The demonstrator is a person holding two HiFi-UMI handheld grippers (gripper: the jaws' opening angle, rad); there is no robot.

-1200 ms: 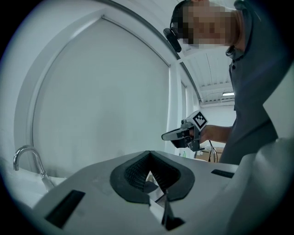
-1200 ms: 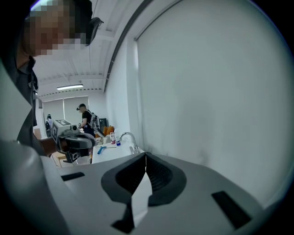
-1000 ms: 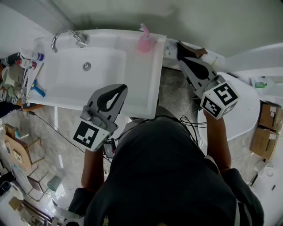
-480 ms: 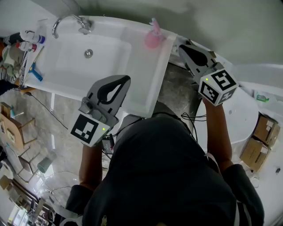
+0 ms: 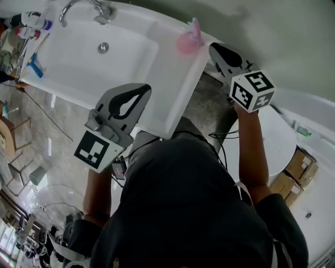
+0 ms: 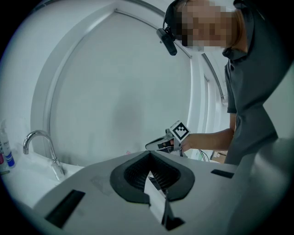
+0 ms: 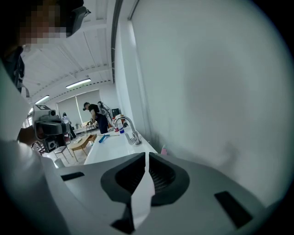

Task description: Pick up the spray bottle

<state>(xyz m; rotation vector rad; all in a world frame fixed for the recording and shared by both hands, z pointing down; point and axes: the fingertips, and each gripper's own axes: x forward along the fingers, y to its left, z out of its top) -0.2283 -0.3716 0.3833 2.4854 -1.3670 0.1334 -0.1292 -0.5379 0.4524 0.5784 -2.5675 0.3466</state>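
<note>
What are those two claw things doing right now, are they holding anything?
Left gripper: closed, nothing between its jaws.
Right gripper: closed, also empty.

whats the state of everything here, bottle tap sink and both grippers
pink spray bottle: upright on the sink ledge, untouched
faucet: no water seen running
sink basin: nothing in it
left gripper: shut, empty
right gripper: shut, empty, beside the bottle, not touching
</note>
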